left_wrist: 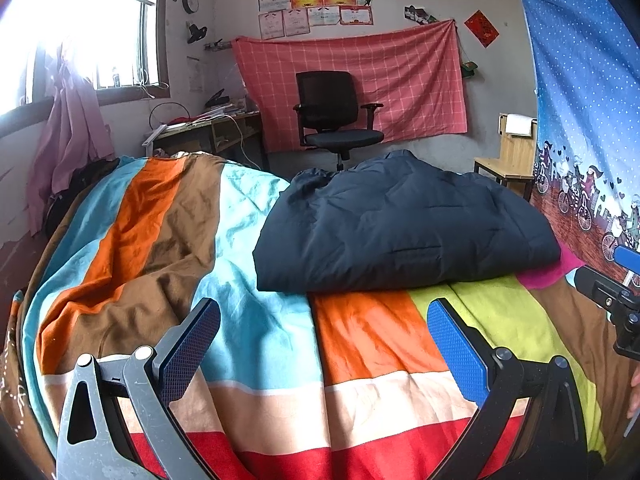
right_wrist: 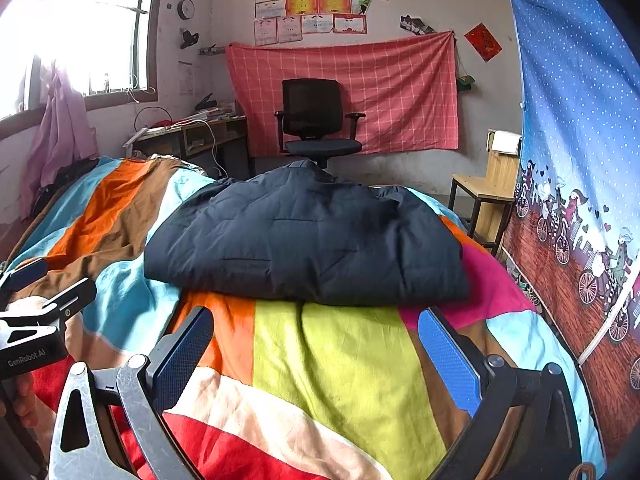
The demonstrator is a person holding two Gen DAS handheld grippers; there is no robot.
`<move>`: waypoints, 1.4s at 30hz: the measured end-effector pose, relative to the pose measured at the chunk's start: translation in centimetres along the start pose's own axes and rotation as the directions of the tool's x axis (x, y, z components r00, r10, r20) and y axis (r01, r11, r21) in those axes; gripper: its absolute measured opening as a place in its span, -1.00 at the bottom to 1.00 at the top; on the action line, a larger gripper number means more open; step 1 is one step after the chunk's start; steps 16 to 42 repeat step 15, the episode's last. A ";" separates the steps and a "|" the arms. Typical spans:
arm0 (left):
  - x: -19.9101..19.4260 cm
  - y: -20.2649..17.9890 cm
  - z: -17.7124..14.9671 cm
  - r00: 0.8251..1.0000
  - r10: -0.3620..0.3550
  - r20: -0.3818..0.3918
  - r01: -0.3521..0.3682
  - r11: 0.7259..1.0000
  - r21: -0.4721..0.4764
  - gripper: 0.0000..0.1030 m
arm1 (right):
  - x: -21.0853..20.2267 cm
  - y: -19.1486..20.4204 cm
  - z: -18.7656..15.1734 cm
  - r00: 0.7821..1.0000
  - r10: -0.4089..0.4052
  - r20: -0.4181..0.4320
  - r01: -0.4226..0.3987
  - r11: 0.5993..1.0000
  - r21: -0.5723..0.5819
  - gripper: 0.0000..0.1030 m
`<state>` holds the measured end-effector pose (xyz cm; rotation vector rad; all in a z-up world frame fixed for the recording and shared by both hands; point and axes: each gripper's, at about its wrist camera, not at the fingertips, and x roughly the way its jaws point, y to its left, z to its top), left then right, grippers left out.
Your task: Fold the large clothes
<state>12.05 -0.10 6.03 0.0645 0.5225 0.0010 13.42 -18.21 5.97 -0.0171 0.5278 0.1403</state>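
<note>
Fingers spread wide and empty on both the left gripper (left_wrist: pixel 324 338) and right gripper (right_wrist: pixel 316 344) short of a folded navy quilted jacket (right_wrist: pixel 304 240) on the striped multicoloured bedspread (right_wrist: pixel 340 360), whose puffy layers could spring open if nudged.

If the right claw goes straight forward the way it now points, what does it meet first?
Most likely the folded dark navy quilted jacket, which lies straight ahead of the open right claw on the striped bedcover. Only bare bedcover lies between them. If the claw points slightly downward, it may brush the bedcover first; depth is unclear.
</note>
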 end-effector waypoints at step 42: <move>0.2 -0.3 -0.1 1.000 -0.010 -0.011 0.010 1.000 0.000 0.97 | -0.2 -0.1 -0.3 1.000 0.002 -0.002 -0.002 1.000 -0.007 1.00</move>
